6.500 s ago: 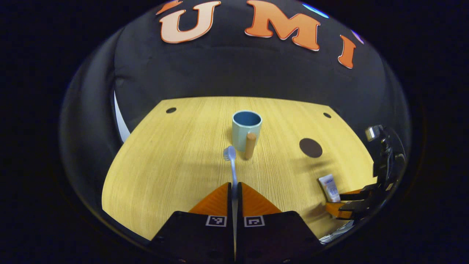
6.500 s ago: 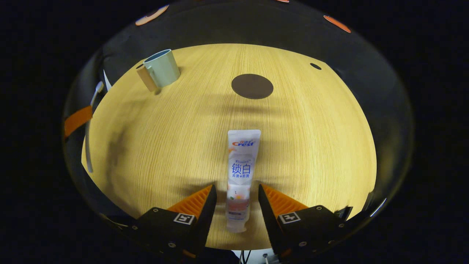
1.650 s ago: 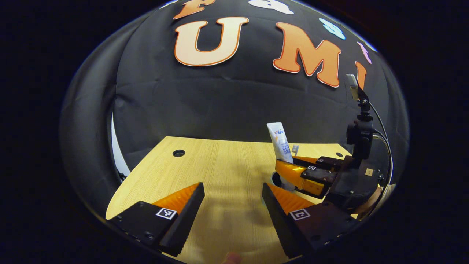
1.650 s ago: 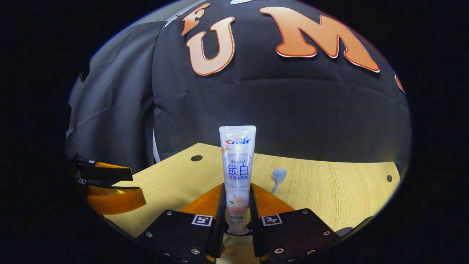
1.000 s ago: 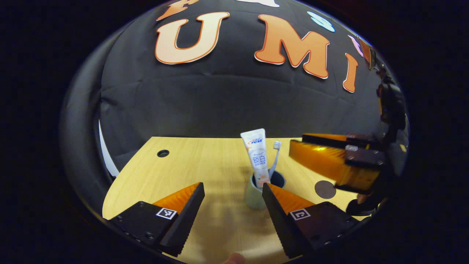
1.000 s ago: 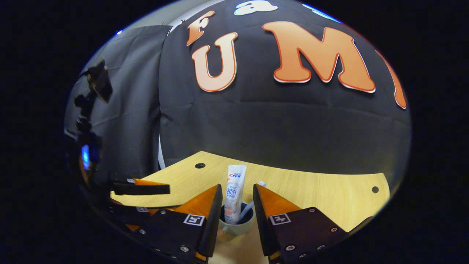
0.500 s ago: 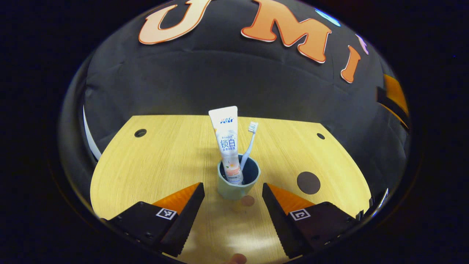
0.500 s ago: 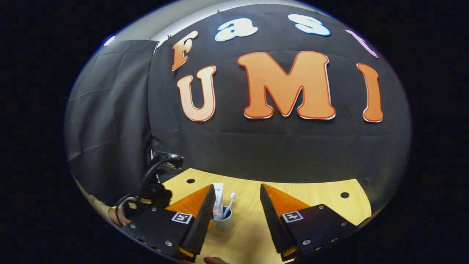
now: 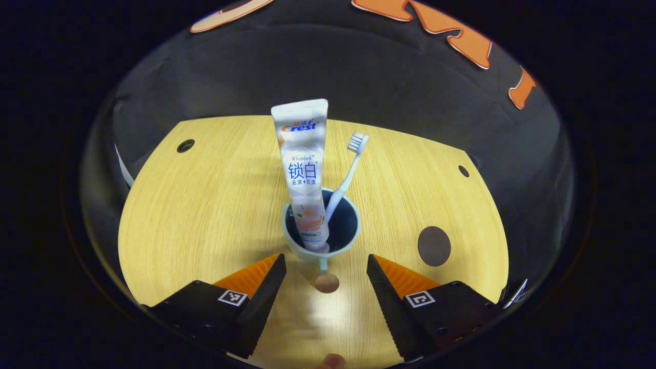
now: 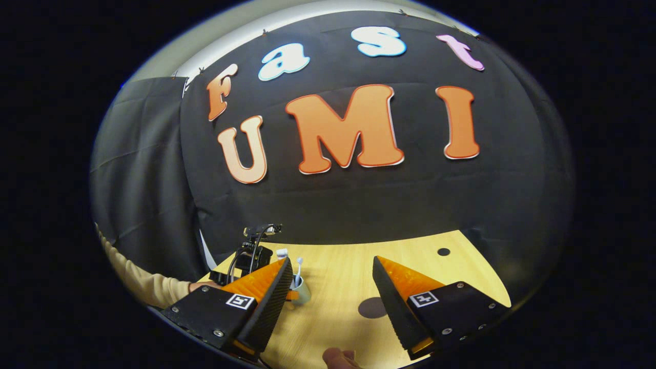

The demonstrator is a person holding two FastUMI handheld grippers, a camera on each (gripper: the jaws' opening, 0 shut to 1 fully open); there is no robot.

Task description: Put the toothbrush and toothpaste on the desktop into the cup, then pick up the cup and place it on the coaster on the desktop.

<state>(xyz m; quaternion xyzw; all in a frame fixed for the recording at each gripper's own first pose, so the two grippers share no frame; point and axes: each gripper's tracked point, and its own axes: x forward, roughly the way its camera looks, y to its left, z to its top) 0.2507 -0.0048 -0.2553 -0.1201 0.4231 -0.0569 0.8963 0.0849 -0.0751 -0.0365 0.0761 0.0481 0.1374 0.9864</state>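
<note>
A pale green cup (image 9: 294, 245) stands upright on the wooden desktop (image 9: 205, 205), its brown-tipped handle (image 9: 327, 283) pointing toward me. Inside it stand the white toothpaste tube (image 9: 302, 164) and a light blue toothbrush (image 9: 344, 177), bristles up. My left gripper (image 9: 324, 259) is open just short of the cup, its fingers on either side of the handle and touching nothing. The round dark coaster (image 9: 434, 246) lies bare to the cup's right. My right gripper (image 10: 332, 261) is open and held high, far back from the cup (image 10: 303, 295) and the coaster (image 10: 372, 307).
Small round holes (image 9: 185, 146) sit near the desktop's far corners. In the right gripper view a person's beige sleeve (image 10: 148, 287) and the left gripper's camera mount (image 10: 253, 246) are at the left beside the cup. A fingertip (image 10: 338, 356) shows at the bottom edge.
The right gripper let go of the toothpaste in the cup, opened and drew back and up. The left gripper came closer over the cup and tilted down, staying open.
</note>
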